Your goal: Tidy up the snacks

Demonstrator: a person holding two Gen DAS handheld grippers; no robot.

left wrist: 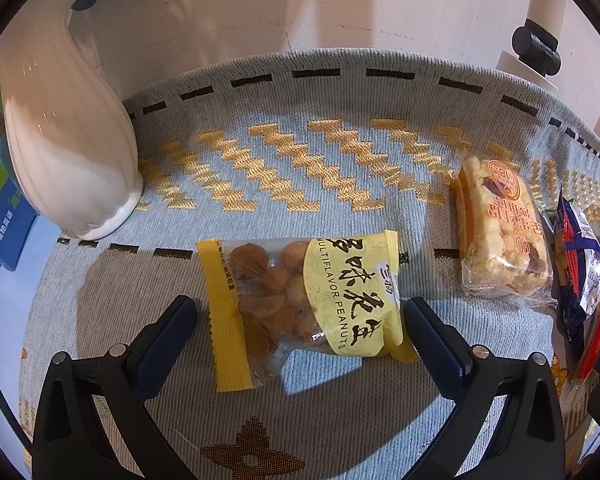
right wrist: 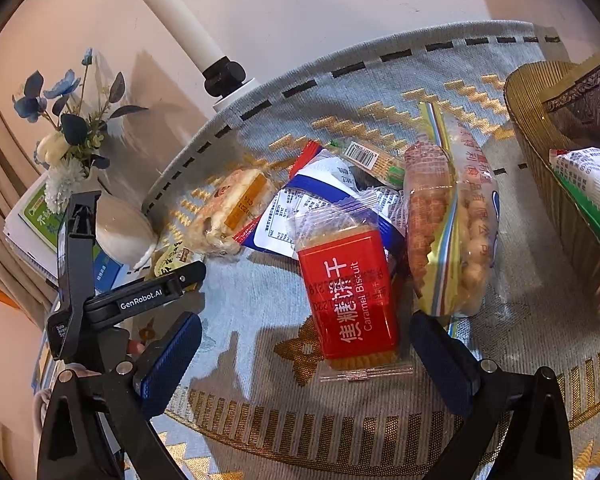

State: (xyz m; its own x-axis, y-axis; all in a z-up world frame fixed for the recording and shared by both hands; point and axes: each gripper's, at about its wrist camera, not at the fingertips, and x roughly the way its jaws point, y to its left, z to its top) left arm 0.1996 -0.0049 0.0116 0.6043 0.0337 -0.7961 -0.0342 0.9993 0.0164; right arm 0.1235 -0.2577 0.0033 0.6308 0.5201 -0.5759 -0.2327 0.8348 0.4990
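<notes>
A pale blue woven cloth point(left wrist: 340, 92) with gold zigzags and a dashed black border covers the table. Behind the cloth rises a plain whitish wall point(left wrist: 340, 4), crossed by soft shadows. At the cloth's left edge stands a white ribbed vase point(left wrist: 60, 140) holding blue flowers point(right wrist: 64, 96).

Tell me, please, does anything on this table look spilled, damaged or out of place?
Nothing is spilled or torn. The caramel biscuit pack lies askew across a loose pile of snacks, while the peanut packet lies apart.

open jaws, caramel biscuit pack point(right wrist: 350, 300) between
</notes>
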